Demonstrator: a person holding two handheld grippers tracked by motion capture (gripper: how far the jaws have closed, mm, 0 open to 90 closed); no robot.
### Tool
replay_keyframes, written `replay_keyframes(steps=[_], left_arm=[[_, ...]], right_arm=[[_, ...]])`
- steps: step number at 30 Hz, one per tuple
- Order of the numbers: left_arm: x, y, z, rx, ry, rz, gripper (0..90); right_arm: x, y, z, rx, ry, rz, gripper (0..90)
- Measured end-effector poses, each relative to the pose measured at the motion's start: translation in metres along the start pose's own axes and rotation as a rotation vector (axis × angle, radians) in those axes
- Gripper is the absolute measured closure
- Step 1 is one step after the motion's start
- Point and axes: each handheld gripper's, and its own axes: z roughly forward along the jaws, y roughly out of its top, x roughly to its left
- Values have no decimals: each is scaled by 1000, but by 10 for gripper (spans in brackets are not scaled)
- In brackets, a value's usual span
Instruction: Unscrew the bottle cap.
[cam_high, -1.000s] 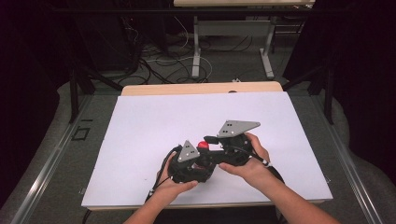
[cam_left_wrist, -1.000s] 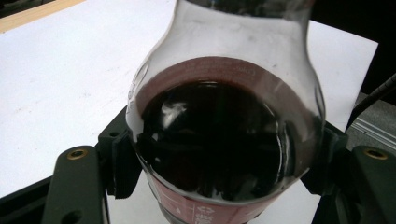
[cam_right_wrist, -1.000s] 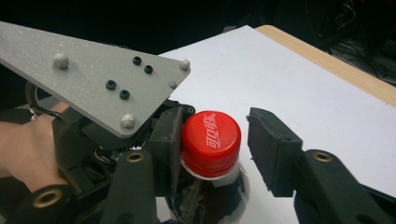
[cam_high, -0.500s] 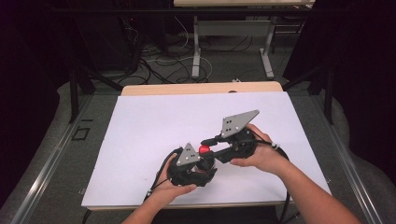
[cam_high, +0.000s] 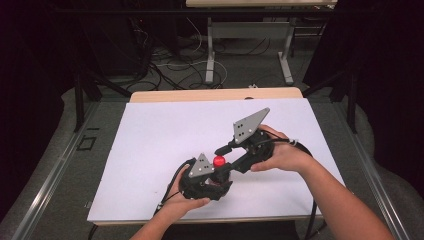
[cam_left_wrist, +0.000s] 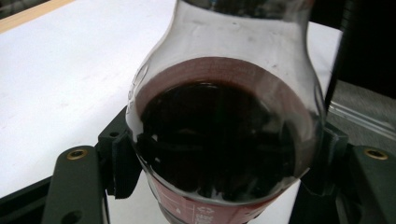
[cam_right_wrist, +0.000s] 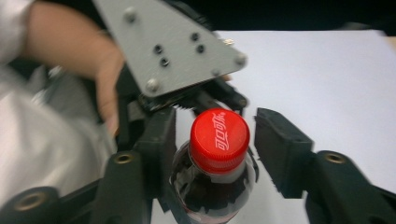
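Observation:
A cola bottle (cam_left_wrist: 224, 140) with dark drink in it stands upright, and my left gripper (cam_left_wrist: 222, 161) is shut on its round body, a jaw pressed to each side. The bottle's red cap (cam_right_wrist: 219, 137) sits between the jaws of my right gripper (cam_right_wrist: 215, 140), which is open with a narrow gap on each side of the cap. In the high view the cap (cam_high: 218, 160) shows near the table's front middle. There the left gripper (cam_high: 210, 184) holds the bottle from below-left, and the right gripper (cam_high: 222, 164) reaches in from the right.
The white tabletop (cam_high: 165, 135) has a wooden strip (cam_high: 215, 95) along its far edge. Beyond it are floor cables (cam_high: 165, 65) and another table's legs (cam_high: 210, 50). The left gripper's grey plate (cam_right_wrist: 168, 46) and a hand (cam_right_wrist: 105, 79) are close behind the cap.
The right gripper rose and tilted, and its jaws swung in around the red cap. The left gripper and bottle stayed almost still.

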Motion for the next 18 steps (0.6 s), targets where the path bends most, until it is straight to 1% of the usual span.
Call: replay_keyframes(steps=[1,2,3,4,5,6,7,8,9,10,11,12,13,14,15,16,18], left_arm=[[0,-1,1,-14,20,-11,295],[0,-1,1,-14,20,-11,295],[1,-1,0,-13,28,-20,295],[1,-1,0,-14,31,-27,295],[2,-1,0,-18,41,-22,295],[2,-1,0,-12,51,-42,295],[2,-1,0,-12,51,-42,295],[2,-1,0,-14,57,-47,295],[2,-1,0,-16,64,-51,295],[1,-1,1,-23,70,-66,295],[1,0,0,-15,81,-62,295],[1,0,1,-17,85,-59,295],[1,0,1,-20,80,-60,295],[0,0,0,-18,80,-63,295],[0,0,0,-17,80,-64,295],[1,0,1,-25,81,-55,295],[0,0,0,-27,76,-48,294]], right_arm=[[4,1,0,-13,-42,27,479],[4,1,0,-13,-42,27,479],[12,1,0,-54,-136,90,479],[16,0,-1,-59,-155,122,487],[16,0,-1,-59,-155,122,487],[24,-1,1,-78,-246,164,504],[27,-2,2,-80,-271,189,505],[27,-2,2,-80,-271,189,505],[34,-3,6,-92,-316,221,514],[34,-3,6,-92,-316,221,514],[36,-4,8,-108,-334,254,515],[38,-4,10,-118,-352,267,526],[41,-4,11,-112,-389,270,570],[41,-4,11,-112,-389,270,570],[43,-3,12,-110,-404,264,581],[43,-3,14,-115,-395,252,571],[44,-4,18,-97,-392,214,569]])
